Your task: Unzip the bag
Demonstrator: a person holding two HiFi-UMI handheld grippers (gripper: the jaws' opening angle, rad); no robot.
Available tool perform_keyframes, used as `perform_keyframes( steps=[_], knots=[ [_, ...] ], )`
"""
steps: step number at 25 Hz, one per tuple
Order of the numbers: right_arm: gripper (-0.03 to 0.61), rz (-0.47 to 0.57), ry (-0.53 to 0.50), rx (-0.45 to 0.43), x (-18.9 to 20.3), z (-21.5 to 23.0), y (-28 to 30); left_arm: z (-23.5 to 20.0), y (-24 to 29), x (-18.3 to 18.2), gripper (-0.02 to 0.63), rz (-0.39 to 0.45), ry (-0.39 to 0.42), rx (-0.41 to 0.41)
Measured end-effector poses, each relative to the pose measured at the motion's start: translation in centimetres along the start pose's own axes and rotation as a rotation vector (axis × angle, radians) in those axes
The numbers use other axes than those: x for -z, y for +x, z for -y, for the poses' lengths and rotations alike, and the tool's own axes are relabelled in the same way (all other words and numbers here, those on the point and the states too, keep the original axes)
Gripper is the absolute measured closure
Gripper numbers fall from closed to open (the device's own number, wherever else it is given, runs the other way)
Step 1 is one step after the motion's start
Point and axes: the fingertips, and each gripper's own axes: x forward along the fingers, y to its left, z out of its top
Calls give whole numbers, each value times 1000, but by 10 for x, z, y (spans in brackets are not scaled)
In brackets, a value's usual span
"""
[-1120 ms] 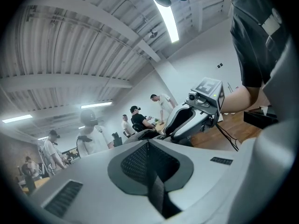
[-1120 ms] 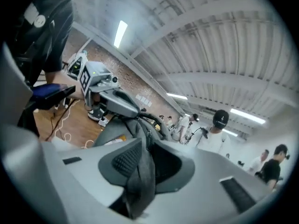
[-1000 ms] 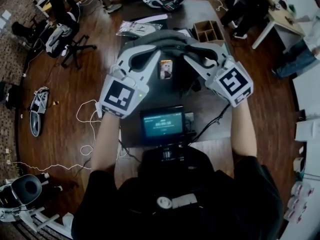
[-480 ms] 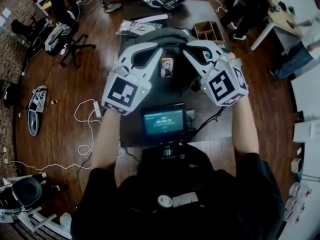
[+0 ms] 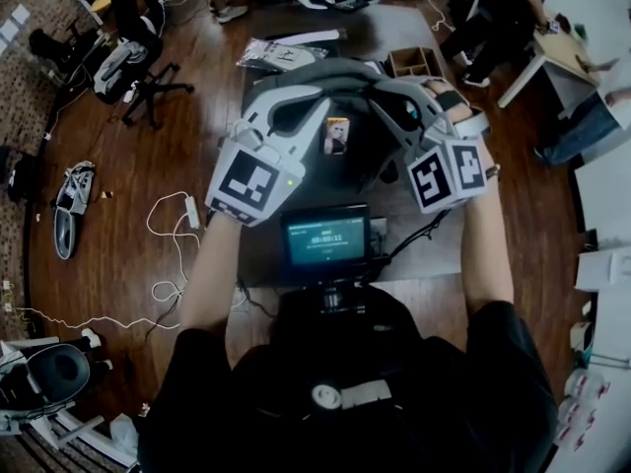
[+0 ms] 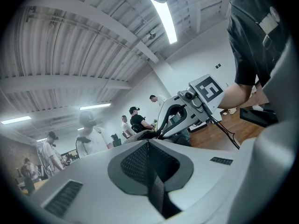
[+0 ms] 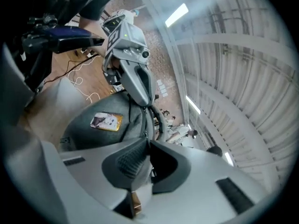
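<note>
Reaching forward over a dark table [image 5: 370,30], the person's two forearms [image 5: 211,274] run nearly parallel and bring both grippers to the top of a grey bag [image 5: 340,170], which stands upright at mid-table.

The left gripper [image 6: 147,140] lies about level, with one face of its marker cube [image 5: 249,182] turned toward the head camera. Its jaws are pressed together along their whole line, tips at the bag's top edge. Whether fabric is pinched there cannot be told.

The right gripper [image 7: 147,140] dips slightly and is rolled so that two faces of its cube [image 5: 446,173] show. Its jaws have just been closing, then easing a touch. They now stand a sliver apart, nipped on a small zipper pull [image 7: 145,134] at the bag's crown. The two sets of tips face each other, close together, from left and right.

The bag's long axis is vertical. Its front panel, marked by a small picture card [image 5: 336,135], faces the person, and the arched top seam runs left to right between the grippers.

Behind the bag, a wooden compartment box [image 5: 414,62] stands at right rear and a clear packet [image 5: 281,55] lies at left rear, both apart from it. A lit screen [image 5: 325,242] sits just in front of the bag. Open tabletop lies to the bag's right. The table's left edge drops to a wood floor [image 5: 148,294] strewn with white cable [image 5: 173,227].
</note>
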Motion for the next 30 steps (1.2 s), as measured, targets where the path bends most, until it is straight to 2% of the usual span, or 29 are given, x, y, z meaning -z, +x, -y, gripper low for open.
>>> perform_keyframes(
  steps=[3,9,14,20,26,28,30],
  knots=[
    [525,-58,-23,-29,1,1,0,2,0,0,607,-8,-6,0],
    [497,-141,-55,-3,2,3,2,3,0,0,607,-8,-3,-3],
    [540,-193,-128,-55,2,-5,9,1,0,0,607,-6,10,-5],
    [549,-238,-15,-71,12,0,0,-2,2,0,607,-3,-19,2],
    [549,-299,65,-72,44,-8,-13,-10,0,-1,606,13,-32,8],
    [549,-310,134,-61,60,-18,-16,-11,0,-1,607,17,-31,5],
    [549,-284,258,-46,71,-26,-18,-12,0,-1,607,21,-32,4]
  ],
)
